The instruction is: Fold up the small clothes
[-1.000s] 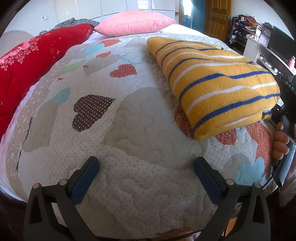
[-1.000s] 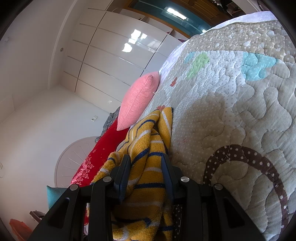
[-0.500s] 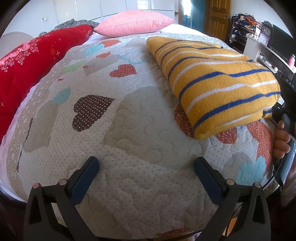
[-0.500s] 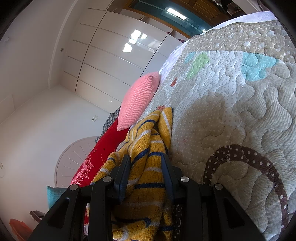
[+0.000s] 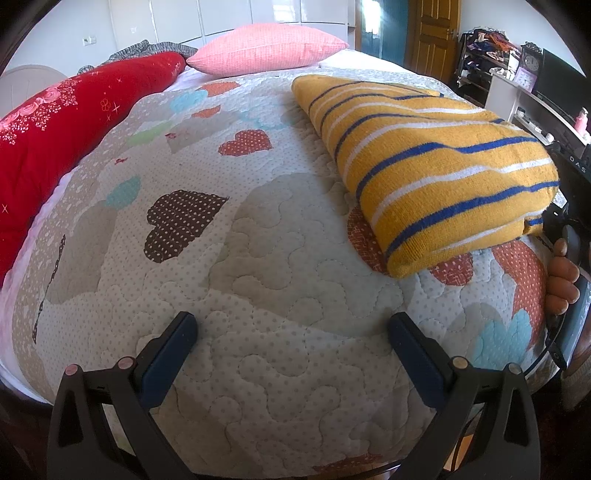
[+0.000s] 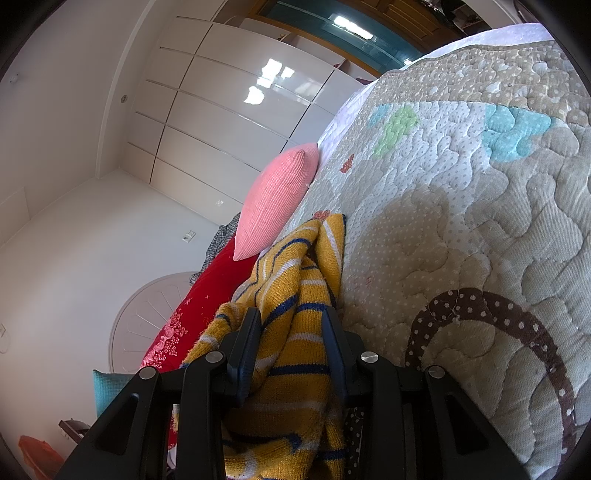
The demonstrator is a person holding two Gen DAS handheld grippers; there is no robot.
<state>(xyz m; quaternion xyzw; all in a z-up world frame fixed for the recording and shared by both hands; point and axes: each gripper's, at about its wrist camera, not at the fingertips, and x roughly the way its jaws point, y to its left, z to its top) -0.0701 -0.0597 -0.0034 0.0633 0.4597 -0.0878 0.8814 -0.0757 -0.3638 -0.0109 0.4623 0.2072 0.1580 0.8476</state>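
While my right hand-held gripper (image 6: 291, 332) clamps the striped sweater (image 5: 436, 162), it lies folded on the bed (image 5: 258, 258).
Soft, thick knit; I'd grip doubled edges. Left hand-held gripper (image 5: 291, 336) gapes empty.

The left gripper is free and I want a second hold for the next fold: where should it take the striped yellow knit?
Probably the near rounded folded corner of the yellow knit, coming from the open quilt side; it overhangs slightly, away from the right gripper.

A big bed with a heart quilt (image 5: 229, 280) fills the room. White shiny cupboards (image 6: 229, 110) stand at the upper left. A brown door (image 5: 432, 33) is at the top right.
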